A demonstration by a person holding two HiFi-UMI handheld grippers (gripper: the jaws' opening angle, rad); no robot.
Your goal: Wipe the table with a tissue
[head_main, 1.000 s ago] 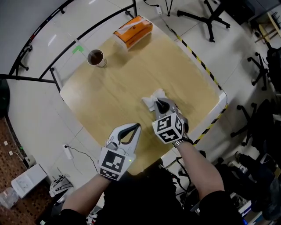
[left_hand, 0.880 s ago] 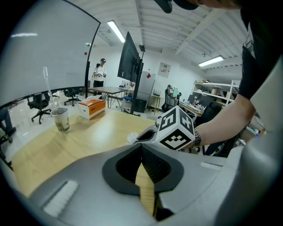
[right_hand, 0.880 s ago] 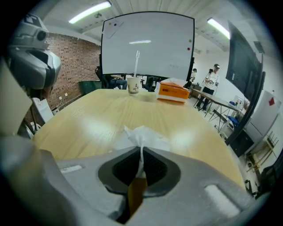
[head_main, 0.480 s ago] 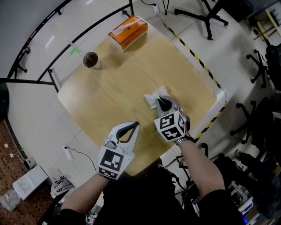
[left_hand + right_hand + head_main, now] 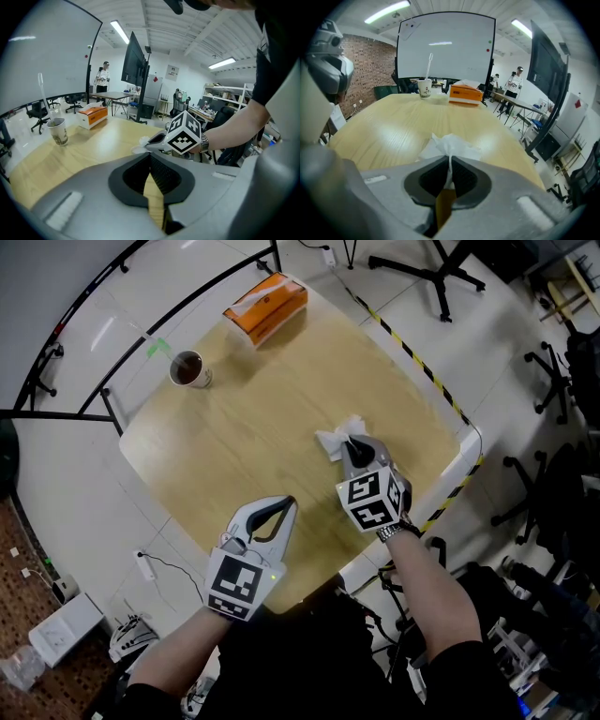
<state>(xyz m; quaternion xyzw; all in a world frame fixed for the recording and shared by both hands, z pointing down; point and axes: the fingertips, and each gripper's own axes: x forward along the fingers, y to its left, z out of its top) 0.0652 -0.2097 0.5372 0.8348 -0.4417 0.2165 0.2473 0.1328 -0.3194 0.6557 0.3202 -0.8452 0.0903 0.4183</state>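
A crumpled white tissue [image 5: 339,439] [image 5: 449,145] lies pressed on the wooden table [image 5: 253,418], toward its right side. My right gripper [image 5: 352,448] [image 5: 450,161] is shut on the tissue, which bunches out in front of its jaws; the tissue [image 5: 140,144] also shows in the left gripper view. My left gripper [image 5: 281,507] [image 5: 151,159] hovers near the table's front edge, left of the right one, shut with nothing between its jaws.
An orange tissue box [image 5: 264,306] [image 5: 465,94] stands at the far corner of the table. A paper cup [image 5: 188,369] [image 5: 424,88] [image 5: 57,131] with a straw sits at the far left. Office chairs [image 5: 441,268] and yellow-black floor tape [image 5: 422,362] lie to the right.
My right gripper has slid the tissue to the right and slightly farther away across the table. The left gripper has stayed about where it was.
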